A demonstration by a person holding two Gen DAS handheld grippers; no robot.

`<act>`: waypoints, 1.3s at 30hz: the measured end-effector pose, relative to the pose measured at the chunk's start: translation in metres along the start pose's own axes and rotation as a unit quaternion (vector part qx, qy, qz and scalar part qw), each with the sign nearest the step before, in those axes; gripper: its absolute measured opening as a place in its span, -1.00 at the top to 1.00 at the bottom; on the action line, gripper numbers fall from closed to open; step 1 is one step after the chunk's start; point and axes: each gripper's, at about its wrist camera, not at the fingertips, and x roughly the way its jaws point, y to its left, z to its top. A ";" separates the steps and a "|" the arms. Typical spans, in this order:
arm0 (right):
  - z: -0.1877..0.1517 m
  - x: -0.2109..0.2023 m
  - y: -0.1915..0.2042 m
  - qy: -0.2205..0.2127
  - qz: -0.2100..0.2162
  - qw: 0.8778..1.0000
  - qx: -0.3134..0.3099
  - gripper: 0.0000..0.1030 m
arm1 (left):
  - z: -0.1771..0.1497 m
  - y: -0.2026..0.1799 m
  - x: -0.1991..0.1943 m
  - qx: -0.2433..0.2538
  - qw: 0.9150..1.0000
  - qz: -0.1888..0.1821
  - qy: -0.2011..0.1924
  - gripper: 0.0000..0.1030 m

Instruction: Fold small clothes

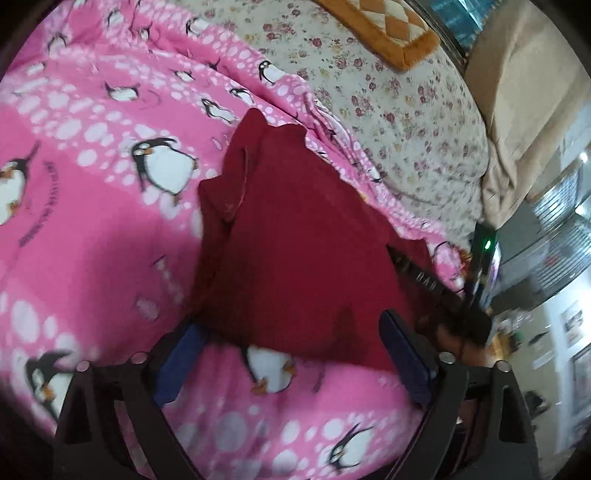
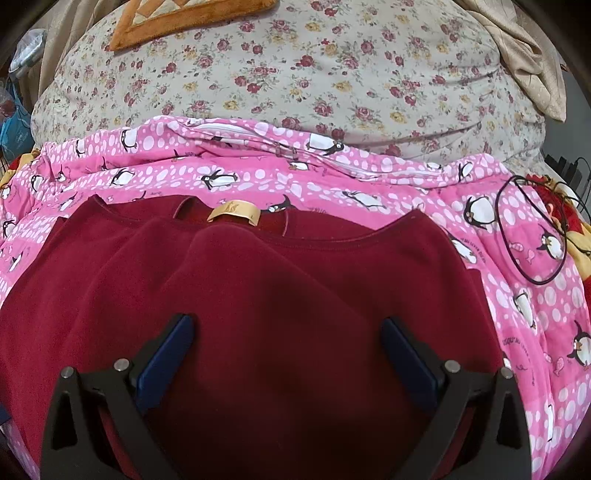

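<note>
A dark red fleece top (image 2: 280, 288) lies on a pink penguin-print blanket (image 2: 535, 295), neckline and tan label (image 2: 232, 214) at the far side. Part of it is folded over toward the middle. My right gripper (image 2: 286, 332) is open, its blue pads (image 2: 406, 350) spread just above the garment's near part. In the left wrist view the same red top (image 1: 295, 236) lies in front of my left gripper (image 1: 291, 332), which is open with blue pads (image 1: 400, 347) at the garment's near edge. The other gripper (image 1: 443, 291) shows dark at the garment's right side.
A floral quilt (image 2: 332, 74) covers the bed beyond the blanket, with an orange-bordered cushion (image 2: 177, 18) at the back. A black cable loop (image 2: 532, 229) lies on the blanket at right. Beige fabric (image 1: 524, 110) and room furniture are at the bed's edge.
</note>
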 end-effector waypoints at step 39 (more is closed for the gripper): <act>0.135 0.064 0.208 0.255 0.219 0.933 -0.128 -0.87 | -0.006 -0.087 0.008 0.292 0.935 0.152 -0.133 1.00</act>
